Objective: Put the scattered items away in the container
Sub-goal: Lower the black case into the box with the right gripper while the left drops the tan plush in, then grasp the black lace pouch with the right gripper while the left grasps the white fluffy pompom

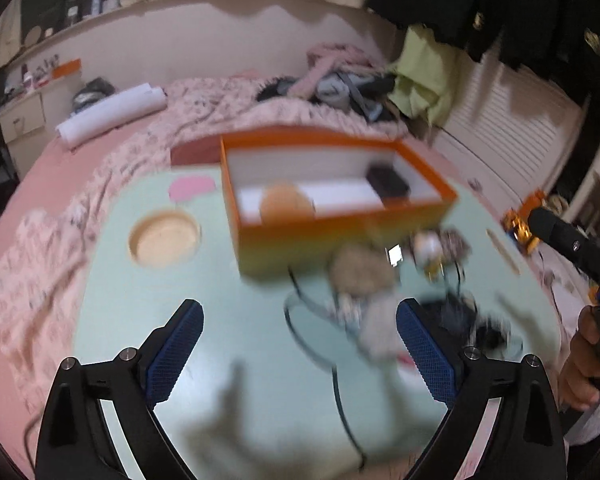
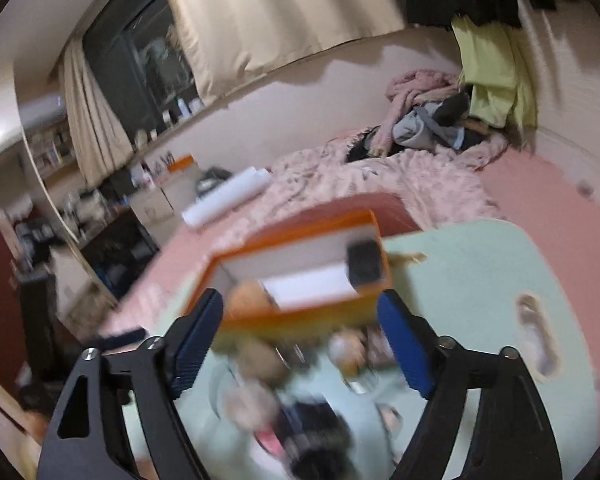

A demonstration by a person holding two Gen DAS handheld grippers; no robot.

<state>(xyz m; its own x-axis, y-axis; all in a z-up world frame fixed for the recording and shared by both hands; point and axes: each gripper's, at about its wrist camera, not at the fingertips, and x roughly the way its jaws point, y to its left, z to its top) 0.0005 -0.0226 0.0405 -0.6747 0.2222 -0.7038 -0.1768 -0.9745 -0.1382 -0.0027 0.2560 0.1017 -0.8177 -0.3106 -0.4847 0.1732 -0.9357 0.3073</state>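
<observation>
Scattered items (image 1: 384, 280), blurred, lie beside the orange box (image 1: 332, 236) on a pale-green tray table (image 1: 228, 344) over the pink bed (image 1: 60, 168); left gripper (image 1: 300, 344) and right gripper (image 2: 300, 344) both gape wide, seemingly empty.

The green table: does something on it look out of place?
Yes. Small items and a black cable lie jumbled on the green table beside the orange box, not in it. The blur hides what they are.
</observation>
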